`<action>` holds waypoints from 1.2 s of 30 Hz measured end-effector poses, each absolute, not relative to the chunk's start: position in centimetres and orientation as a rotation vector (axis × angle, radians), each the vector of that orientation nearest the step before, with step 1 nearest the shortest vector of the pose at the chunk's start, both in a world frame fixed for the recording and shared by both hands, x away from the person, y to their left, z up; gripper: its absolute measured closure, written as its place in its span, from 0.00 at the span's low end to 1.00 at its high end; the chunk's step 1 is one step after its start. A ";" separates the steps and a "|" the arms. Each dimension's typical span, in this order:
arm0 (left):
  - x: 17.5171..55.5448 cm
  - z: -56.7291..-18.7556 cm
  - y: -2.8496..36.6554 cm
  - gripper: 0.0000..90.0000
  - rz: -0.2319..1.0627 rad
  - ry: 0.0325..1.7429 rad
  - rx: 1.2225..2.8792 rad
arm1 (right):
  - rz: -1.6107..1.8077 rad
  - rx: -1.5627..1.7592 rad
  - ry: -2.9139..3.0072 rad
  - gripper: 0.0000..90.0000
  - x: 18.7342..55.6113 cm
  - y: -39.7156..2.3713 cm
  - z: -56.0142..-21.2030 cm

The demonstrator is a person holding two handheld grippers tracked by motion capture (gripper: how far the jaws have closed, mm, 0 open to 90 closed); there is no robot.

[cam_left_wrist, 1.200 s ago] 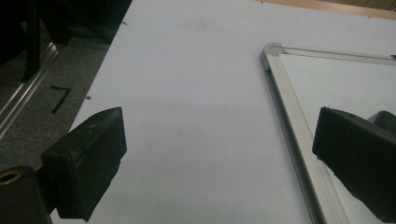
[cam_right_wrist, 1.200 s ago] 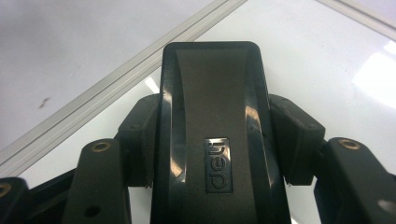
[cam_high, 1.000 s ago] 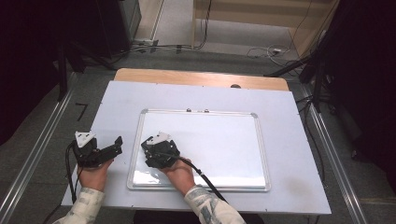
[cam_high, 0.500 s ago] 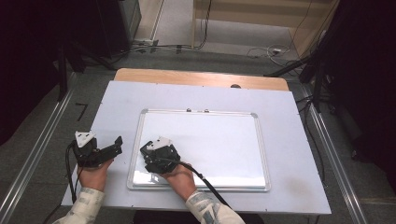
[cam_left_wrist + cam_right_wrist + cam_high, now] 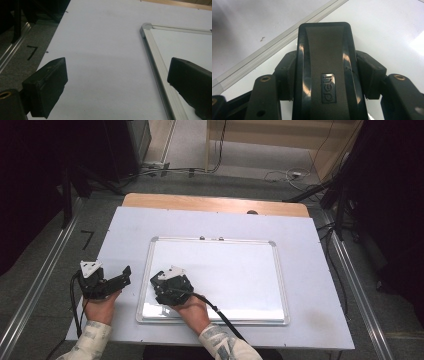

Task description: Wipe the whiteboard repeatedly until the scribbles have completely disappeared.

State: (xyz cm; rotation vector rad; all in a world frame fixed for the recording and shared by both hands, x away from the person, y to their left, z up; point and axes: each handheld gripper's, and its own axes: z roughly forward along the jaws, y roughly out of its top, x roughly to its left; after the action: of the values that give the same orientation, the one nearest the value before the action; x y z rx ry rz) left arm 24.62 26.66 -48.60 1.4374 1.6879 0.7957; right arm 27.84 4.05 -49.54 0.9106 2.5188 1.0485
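A white whiteboard (image 5: 230, 270) with a silver frame lies flat in the middle of the table. My right gripper (image 5: 167, 289) rests over its near left corner, shut on a black board eraser (image 5: 324, 57) with a small brand badge. The eraser lies lengthwise between the two pads, its face toward the camera and its far end over the board near the frame (image 5: 274, 50). My left gripper (image 5: 121, 275) sits on the table just left of the board, open with nothing between its jaws. In the left gripper view, the left gripper (image 5: 117, 72) spans bare table and the board's left frame (image 5: 155, 50).
A white sheet (image 5: 130, 235) covers the table, with a strip of bare wood (image 5: 210, 203) at the far edge. Two small clips (image 5: 211, 238) sit on the board's top frame. Metal rails (image 5: 40, 285) run along both sides of the table, with cables on the floor beyond.
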 end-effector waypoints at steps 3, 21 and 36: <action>24.6 -48.6 26.7 0.04 0.797 1.688 1.437 | 1.046 0.915 2.515 0.43 27.8 4.0 -49.5; 24.6 -48.7 26.8 0.04 0.800 1.693 1.438 | 1.129 0.949 2.459 0.43 27.4 2.8 -48.6; 24.6 -48.6 26.8 0.04 0.800 1.691 1.440 | 1.165 0.991 2.439 0.43 27.7 1.9 -47.7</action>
State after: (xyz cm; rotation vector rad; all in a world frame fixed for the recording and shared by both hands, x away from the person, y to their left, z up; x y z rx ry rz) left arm 24.56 26.80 -48.65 1.4397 1.6908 0.8004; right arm 27.72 1.86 -47.69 0.9907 2.4389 1.1650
